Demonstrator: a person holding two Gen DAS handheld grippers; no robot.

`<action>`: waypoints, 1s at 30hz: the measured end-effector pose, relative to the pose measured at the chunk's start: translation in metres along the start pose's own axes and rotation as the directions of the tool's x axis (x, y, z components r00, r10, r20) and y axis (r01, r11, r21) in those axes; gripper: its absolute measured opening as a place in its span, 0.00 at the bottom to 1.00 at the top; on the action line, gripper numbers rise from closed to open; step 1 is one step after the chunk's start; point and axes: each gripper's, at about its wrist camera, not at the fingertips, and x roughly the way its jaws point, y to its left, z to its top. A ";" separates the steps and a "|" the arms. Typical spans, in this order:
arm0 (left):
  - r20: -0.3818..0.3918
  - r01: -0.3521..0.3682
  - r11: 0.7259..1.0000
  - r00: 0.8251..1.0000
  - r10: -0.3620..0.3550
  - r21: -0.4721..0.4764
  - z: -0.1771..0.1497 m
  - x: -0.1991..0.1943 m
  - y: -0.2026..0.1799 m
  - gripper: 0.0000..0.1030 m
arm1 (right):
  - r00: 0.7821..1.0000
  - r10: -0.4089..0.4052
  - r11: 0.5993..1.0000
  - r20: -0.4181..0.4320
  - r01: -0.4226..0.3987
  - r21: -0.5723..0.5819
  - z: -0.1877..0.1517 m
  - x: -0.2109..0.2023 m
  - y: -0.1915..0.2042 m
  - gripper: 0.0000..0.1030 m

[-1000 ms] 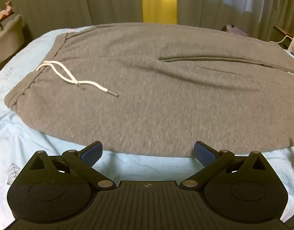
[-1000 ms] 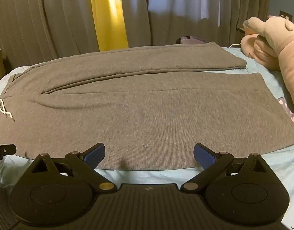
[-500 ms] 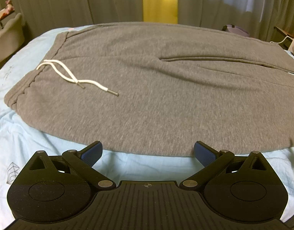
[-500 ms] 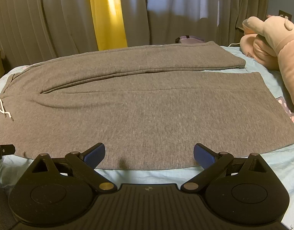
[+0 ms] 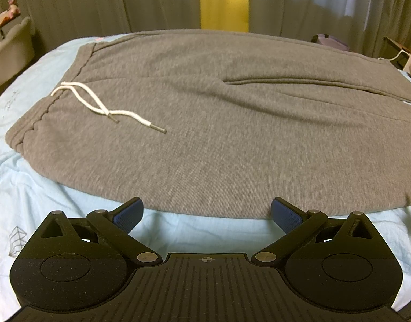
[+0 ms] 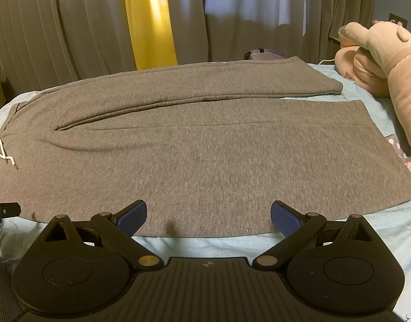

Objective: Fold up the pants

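Little has moved since a second ago; both views are nearly unchanged. The pants (image 5: pixel 232 123) are spread flat on the bed (image 5: pixel 23 187), legs side by side, drawstring (image 5: pixel 98 104) loose. Left gripper (image 5: pixel 206 214) and right gripper (image 6: pixel 208 216) are held spread wide, empty, at the near edge. No fold is made yet; all folding remains.

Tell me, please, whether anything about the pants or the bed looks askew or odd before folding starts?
Nothing stands out. The grey pants lie flat on the blue sheet, legs side by side; the white drawstring trails loose at the waistband. Both tools, left and right, are open at the near edge.
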 end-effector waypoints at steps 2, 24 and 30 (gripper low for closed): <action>-0.001 0.000 1.000 1.000 0.000 -0.001 -0.001 -0.001 0.000 1.00 | 1.000 0.000 1.000 0.001 0.000 -0.001 0.000 0.000 0.000 0.96; -0.008 0.006 1.000 1.000 -0.006 -0.009 0.000 0.000 0.003 1.00 | 1.000 -0.004 1.000 -0.002 0.004 0.002 -0.002 -0.001 -0.002 0.96; -0.009 0.007 1.000 1.000 -0.007 -0.010 0.002 0.001 0.004 1.00 | 1.000 -0.005 1.000 -0.004 0.005 0.003 -0.002 0.000 -0.001 0.96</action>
